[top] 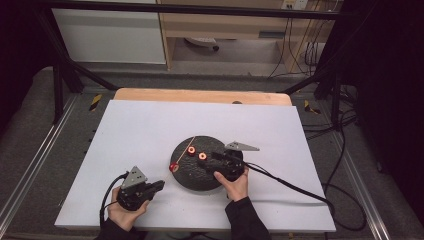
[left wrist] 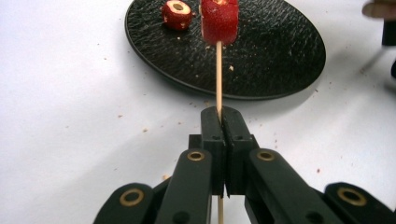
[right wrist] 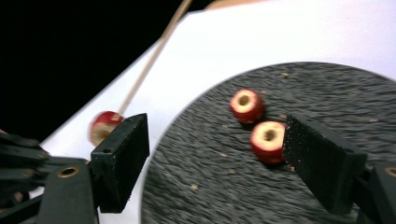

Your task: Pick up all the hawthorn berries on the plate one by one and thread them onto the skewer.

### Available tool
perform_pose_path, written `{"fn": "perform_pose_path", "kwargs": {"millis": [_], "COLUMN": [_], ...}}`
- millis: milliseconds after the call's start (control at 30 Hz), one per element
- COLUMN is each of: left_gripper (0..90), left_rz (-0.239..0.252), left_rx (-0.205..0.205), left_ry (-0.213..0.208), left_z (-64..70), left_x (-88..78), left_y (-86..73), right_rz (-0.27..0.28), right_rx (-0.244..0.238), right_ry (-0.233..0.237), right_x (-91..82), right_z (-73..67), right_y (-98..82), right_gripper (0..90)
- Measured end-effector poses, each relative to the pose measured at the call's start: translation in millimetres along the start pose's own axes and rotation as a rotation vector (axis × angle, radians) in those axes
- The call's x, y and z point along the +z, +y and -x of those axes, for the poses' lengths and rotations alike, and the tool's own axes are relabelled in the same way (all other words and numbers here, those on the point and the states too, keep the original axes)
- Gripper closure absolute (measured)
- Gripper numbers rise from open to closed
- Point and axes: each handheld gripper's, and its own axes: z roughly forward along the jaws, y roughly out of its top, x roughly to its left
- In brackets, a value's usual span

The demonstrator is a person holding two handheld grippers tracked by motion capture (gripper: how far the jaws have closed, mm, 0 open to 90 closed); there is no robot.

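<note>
A white sheet [top: 150, 135] covers the table, with a strip of pale wood [top: 200, 95] showing at its far edge, and red-brown crumbs are scattered over the sheet around the round black textured plate [top: 200, 177] that serves as the landmark here. Grey carpet surrounds the table, black frame bars cross above and beside it, a light wooden cabinet [top: 225, 25] and a white panel stand beyond the far edge, and dark cables hang and coil on the floor to the far right of the plate. No brand, label or writing can be read anywhere. The left gripper [left wrist: 219, 116] is held off the plate's near left, its jaws clenched on a thin wooden skewer [left wrist: 218, 74] that carries a cored red fruit piece [left wrist: 219, 18] threaded on it; in the high view the skewer slants across the plate's left rim, with the threaded piece at that rim. The right gripper [right wrist: 215, 154] sits over the plate's right half with its jaws spread wide apart, one jaw just beside a loose cored fruit piece [right wrist: 267, 140] lying on the plate, though contact cannot be told because that view is blurred. A second loose piece [right wrist: 246, 105] lies on the plate just beyond the first.
</note>
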Motion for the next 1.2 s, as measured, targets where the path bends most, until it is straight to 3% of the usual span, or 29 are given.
{"fn": "perform_pose_path", "kwargs": {"millis": [300, 433, 733, 1000, 1200], "left_gripper": [88.7, 88.7, 88.7, 88.7, 88.7], "left_rz": [-0.022, -0.030, -0.041, -0.046, -0.047], "left_rx": [0.056, 0.062, 0.057, 0.049, 0.051], "left_ry": [0.008, 0.011, 0.029, 0.036, 0.036], "left_z": [-3.3, -3.9, -8.9, -10.6, -10.6], "left_x": [-5.6, -5.6, -6.3, -5.2, -4.8], "left_y": [-3.6, -4.7, -5.7, -5.9, -5.9], "right_rz": [-0.214, -0.318, -0.513, -0.645, -0.688], "right_rx": [-0.142, -0.200, -0.327, -0.392, -0.405], "right_ry": [-0.093, -0.126, -0.154, -0.151, -0.145], "right_x": [0.9, 7.2, 27.9, 50.5, 64.9], "right_z": [9.5, 9.5, 1.6, 2.0, 6.0], "right_y": [28.6, 40.1, 61.7, 69.5, 70.9], "right_gripper": [25.5, 26.5, 31.6, 34.7, 37.6]}}
